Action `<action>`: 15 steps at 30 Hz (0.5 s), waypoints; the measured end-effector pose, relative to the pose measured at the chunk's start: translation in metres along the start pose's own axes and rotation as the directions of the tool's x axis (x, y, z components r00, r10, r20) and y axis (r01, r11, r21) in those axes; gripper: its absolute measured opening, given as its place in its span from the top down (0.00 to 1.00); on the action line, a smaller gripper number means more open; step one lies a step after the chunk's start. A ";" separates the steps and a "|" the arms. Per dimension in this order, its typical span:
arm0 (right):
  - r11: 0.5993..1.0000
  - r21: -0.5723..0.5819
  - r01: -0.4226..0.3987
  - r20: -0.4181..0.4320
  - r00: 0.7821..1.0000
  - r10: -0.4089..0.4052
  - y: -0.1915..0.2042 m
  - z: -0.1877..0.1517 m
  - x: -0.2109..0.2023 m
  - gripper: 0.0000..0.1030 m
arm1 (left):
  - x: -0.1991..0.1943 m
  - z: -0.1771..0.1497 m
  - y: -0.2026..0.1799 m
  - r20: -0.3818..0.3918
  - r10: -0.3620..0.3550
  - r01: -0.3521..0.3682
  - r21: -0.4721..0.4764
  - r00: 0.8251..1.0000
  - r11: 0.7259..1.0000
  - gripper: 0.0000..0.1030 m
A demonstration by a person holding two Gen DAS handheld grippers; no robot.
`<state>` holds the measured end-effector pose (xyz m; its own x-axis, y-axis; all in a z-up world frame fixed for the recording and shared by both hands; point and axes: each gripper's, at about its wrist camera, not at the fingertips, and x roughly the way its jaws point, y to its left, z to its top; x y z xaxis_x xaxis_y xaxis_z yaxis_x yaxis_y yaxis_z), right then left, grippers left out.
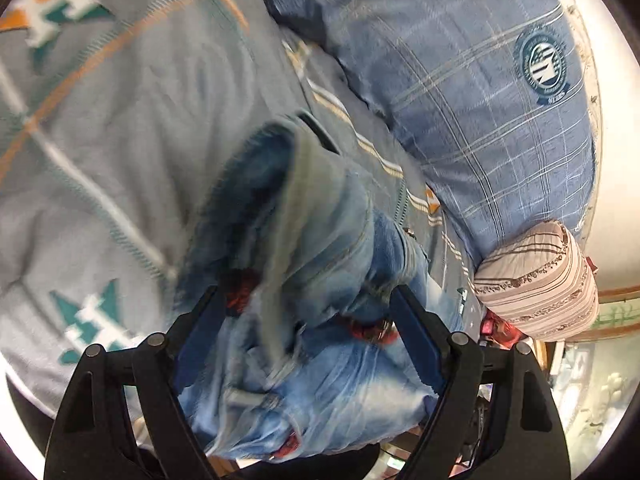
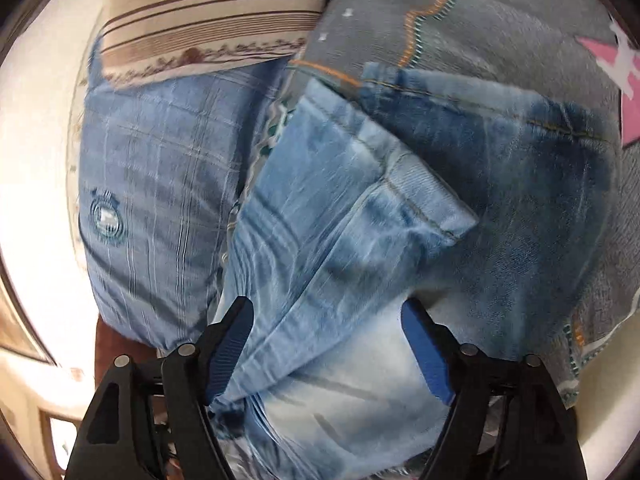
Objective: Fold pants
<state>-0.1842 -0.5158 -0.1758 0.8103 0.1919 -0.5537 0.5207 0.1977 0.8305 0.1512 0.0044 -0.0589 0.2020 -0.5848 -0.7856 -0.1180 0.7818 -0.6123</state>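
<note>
pants (image 2: pixel 340 240): faded light-blue denim | pillow (image 1: pixel 472 92): blue plaid | bedspread (image 1: pixel 120 120): grey, orange-teal pattern

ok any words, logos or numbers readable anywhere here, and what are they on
Nothing can be read for certain.
Round teal crest on the blue plaid pillow: it has ring lettering and a small banner, too small and blurred to read in either view.
Jeans, grey patterned bedspread, striped pillow: no text visible.

The jeans (image 1: pixel 320 248) are smeared by motion blur in the left wrist view, and their lower part is cut off by the frame's bottom edge. In the right wrist view, the badge on the blue checked pillow (image 2: pixel 160 168) is too blurred to be read. The striped pillow (image 2: pixel 212 8) is cropped at the top.
</note>
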 end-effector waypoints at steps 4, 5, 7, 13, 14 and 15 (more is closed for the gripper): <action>1.000 0.009 -0.010 -0.009 1.000 0.010 0.007 0.006 0.014 0.28 | 0.010 0.015 -0.022 0.047 0.024 -0.027 0.062 0.999 0.998 0.77; 1.000 -0.006 -0.008 0.002 1.000 0.008 0.011 0.007 0.016 0.37 | 0.009 0.020 -0.032 0.056 0.038 -0.043 0.098 0.998 0.994 0.86; 0.998 -0.061 0.024 0.000 1.000 -0.024 0.023 0.012 0.025 0.98 | -0.001 0.030 -0.053 0.113 0.063 -0.082 0.167 0.992 0.983 0.87; 0.942 -0.302 -0.149 0.106 0.976 0.188 0.108 0.027 -0.033 0.97 | -0.085 -0.030 -0.103 0.277 -0.062 -0.079 0.468 0.959 0.880 0.91; 0.921 -0.356 -0.160 0.131 0.967 0.218 0.116 0.021 -0.054 0.97 | -0.099 -0.057 -0.100 0.296 -0.095 -0.082 0.531 0.950 0.843 0.91; 0.904 -0.401 -0.148 0.154 0.962 0.226 0.117 0.013 -0.074 0.97 | -0.105 -0.078 -0.094 0.302 -0.115 -0.082 0.569 0.946 0.818 0.91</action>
<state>-0.1796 -0.5190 -0.0373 0.9384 0.0812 -0.3359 0.2432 0.5355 0.8088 0.0651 -0.0249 0.0745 0.4988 -0.5781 -0.6458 0.4398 0.8109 -0.3861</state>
